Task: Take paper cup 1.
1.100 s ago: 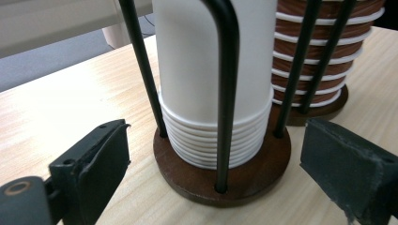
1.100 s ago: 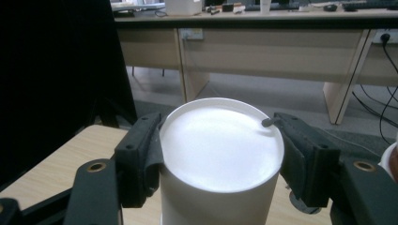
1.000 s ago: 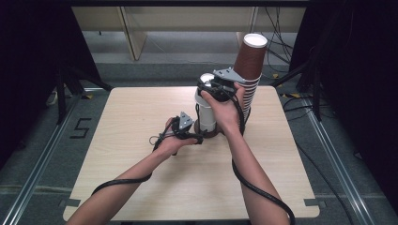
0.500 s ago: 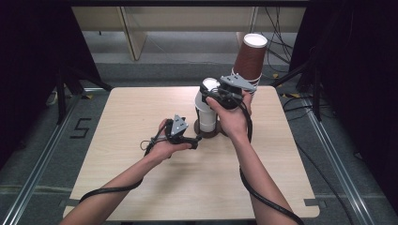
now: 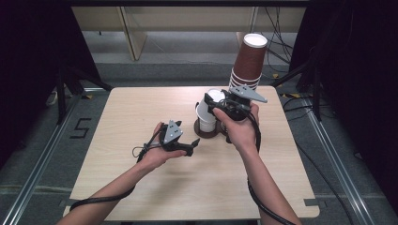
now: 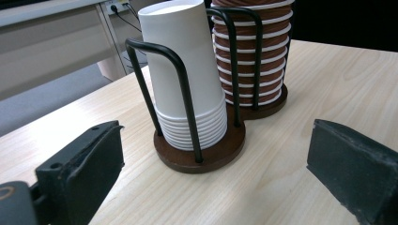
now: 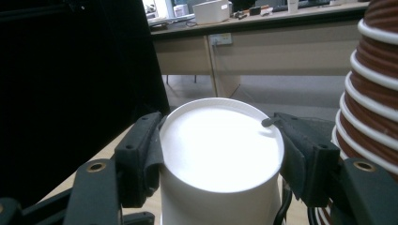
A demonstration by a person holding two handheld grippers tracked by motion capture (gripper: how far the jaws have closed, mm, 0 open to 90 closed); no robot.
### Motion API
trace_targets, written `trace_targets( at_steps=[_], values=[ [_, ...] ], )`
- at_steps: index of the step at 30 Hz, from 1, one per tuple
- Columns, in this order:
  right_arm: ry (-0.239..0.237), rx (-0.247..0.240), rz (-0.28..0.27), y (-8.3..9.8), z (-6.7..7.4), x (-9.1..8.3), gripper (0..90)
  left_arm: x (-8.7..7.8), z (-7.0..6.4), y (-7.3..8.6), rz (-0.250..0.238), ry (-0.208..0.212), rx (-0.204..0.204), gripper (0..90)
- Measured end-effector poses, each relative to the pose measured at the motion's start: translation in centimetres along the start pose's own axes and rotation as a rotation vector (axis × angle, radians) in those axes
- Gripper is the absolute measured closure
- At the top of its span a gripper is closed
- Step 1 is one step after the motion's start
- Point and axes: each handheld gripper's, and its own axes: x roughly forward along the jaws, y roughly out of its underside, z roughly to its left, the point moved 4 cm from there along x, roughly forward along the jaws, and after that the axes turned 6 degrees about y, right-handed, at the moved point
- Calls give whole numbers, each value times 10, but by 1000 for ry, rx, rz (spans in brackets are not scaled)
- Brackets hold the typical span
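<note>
— What are the right gripper (image 7: 220, 164)'s jaws doing?
— Pinching the top white cup (image 7: 220, 154) of the upside-down white stack (image 6: 187, 79), one pad on each side.
— And the left gripper (image 5: 184, 146)?
— Its jaws have just been opening; they stand spread, with nothing between them, near the stack.
— Where does the stack sit?
— In a black wire holder (image 6: 180, 93) on the wooden surface (image 5: 141, 108), just beside the brown stack (image 5: 248, 61).

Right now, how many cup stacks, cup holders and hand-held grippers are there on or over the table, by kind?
White cup stack: 1
Brown cup stack: 1
Wire cup holders on round wooden bases: 2
Left gripper and right gripper: 2
Total: 6
</note>
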Motion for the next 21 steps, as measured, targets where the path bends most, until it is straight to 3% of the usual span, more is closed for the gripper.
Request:
trace_targets(
  at_steps=[1, 5, 9, 12, 15, 17, 19, 21],
  values=[
    [1, 23, 13, 2, 0, -2, 363, -2, 0, 0, -2, -7, 20, 33],
    [-14, 35, 20, 11, -3, -8, 363, -11, -4, 0, -6, -9, 34, 32],
    [-29, 91, 41, 21, -8, -15, 363, -18, -8, 3, -1, -12, 64, 31],
    [-27, 99, 45, 25, -11, -16, 363, -23, -13, 4, -9, -7, 67, 30],
    [-31, 144, 60, 32, -15, -18, 363, -25, -17, 7, -12, -5, 68, 15],
    [-30, 140, 63, 32, -17, -18, 364, -25, -20, 9, -18, 9, 69, 9],
    [-44, 187, 55, 35, -20, -20, 363, -25, -22, 8, -25, 12, 58, 0],
    [-38, 189, 58, 36, -21, -20, 363, -25, -23, 7, -39, 15, 56, 0]
  ],
)
